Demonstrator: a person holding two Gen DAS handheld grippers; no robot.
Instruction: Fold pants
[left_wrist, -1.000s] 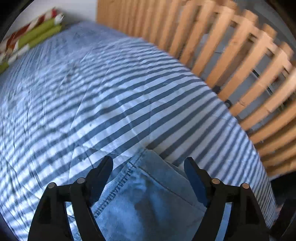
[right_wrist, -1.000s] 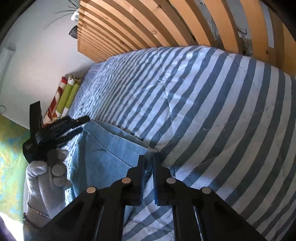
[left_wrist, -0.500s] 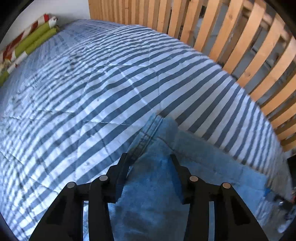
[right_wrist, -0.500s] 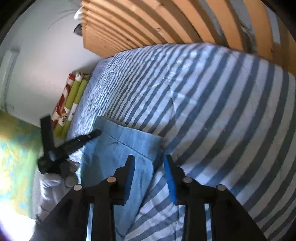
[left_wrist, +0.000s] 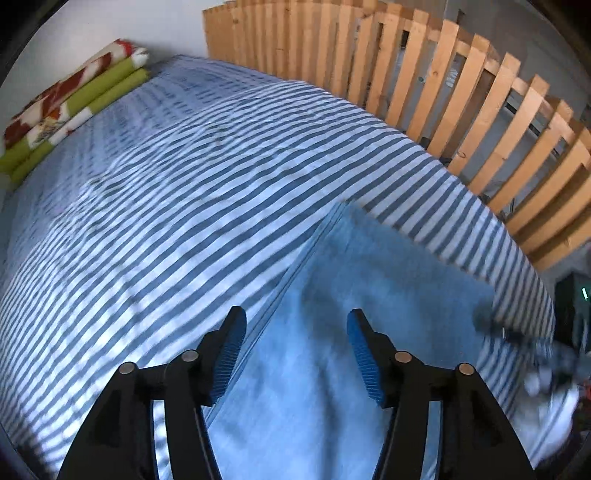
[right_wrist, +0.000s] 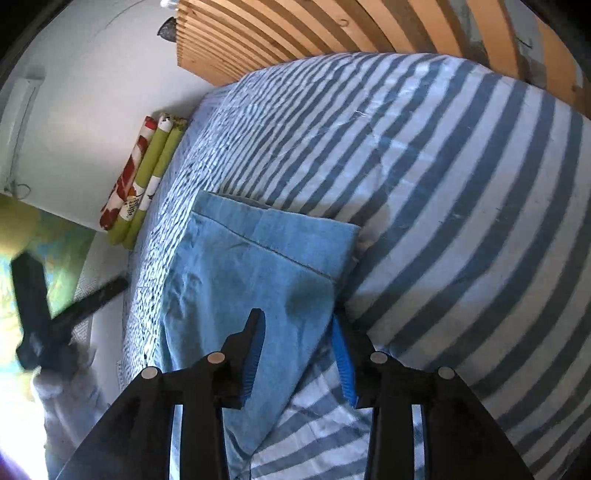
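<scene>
Light blue jeans (left_wrist: 369, 295), folded into a flat rectangle, lie on the blue-and-white striped bed cover (left_wrist: 166, 221). My left gripper (left_wrist: 295, 317) hovers above their left edge. Its jaws are opening and nothing sits between the pads. In the right wrist view the jeans (right_wrist: 258, 266) reach up from the bottom centre. My right gripper (right_wrist: 295, 321) straddles their near right edge, its jaws opening and the pads off the denim. The left gripper (right_wrist: 70, 273) shows blurred at the far left, held in a white-gloved hand (right_wrist: 62, 398).
A wooden slat railing (left_wrist: 461, 92) runs along the bed's far and right sides. A folded red, green and white blanket (left_wrist: 74, 99) lies at the far left corner against a white wall. The striped cover (right_wrist: 461, 184) bulges to the right of the jeans.
My left gripper has risen and drawn back from the jeans, narrowing and then widening. The right jaws, shut at the jeans' corner a second ago, have parted.
</scene>
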